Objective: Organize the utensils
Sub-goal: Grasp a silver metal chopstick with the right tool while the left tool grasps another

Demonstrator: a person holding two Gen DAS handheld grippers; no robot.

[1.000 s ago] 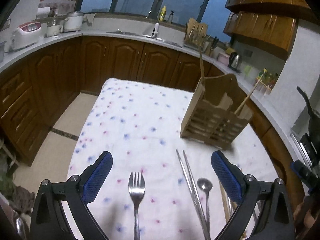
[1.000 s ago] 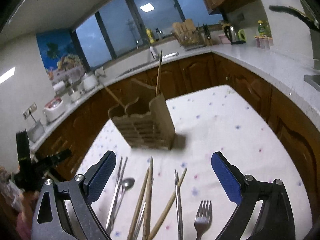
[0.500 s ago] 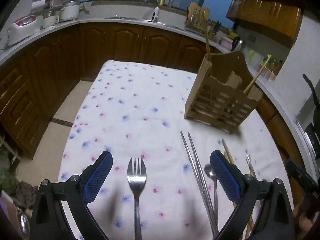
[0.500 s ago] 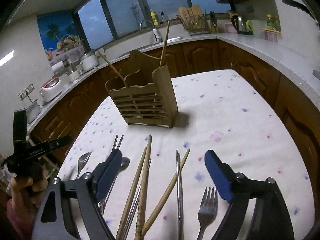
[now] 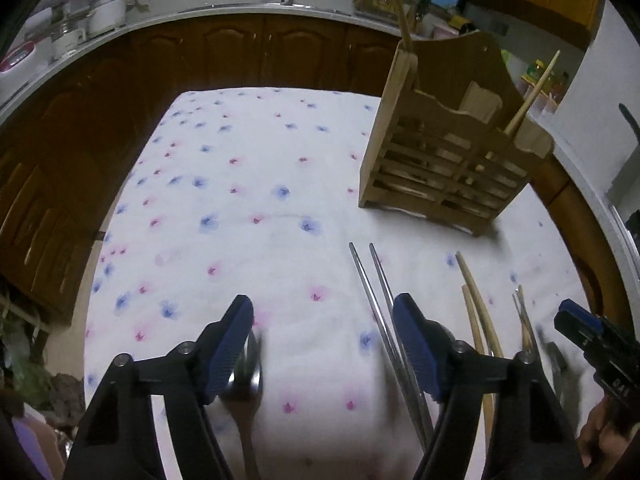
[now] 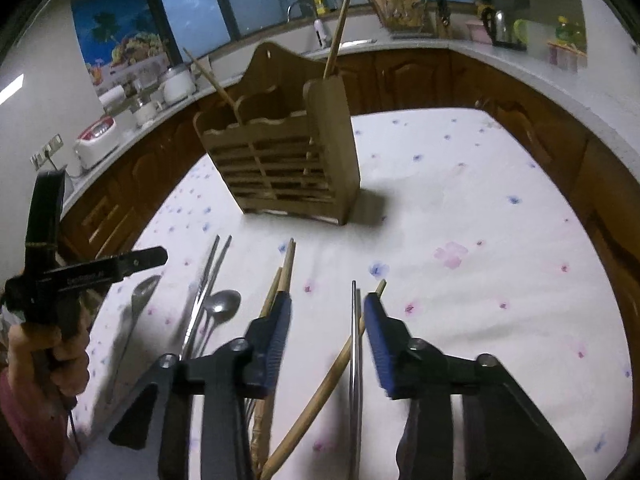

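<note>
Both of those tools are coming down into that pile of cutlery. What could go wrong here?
The right tool straddles a metal chopstick pair with a wooden chopstick crossing under it, so it might pinch both or knock them apart. The left tool has the fork against one finger rather than centred, so it could slip. The wooden holder already holds slanted sticks that could block drops.
</note>
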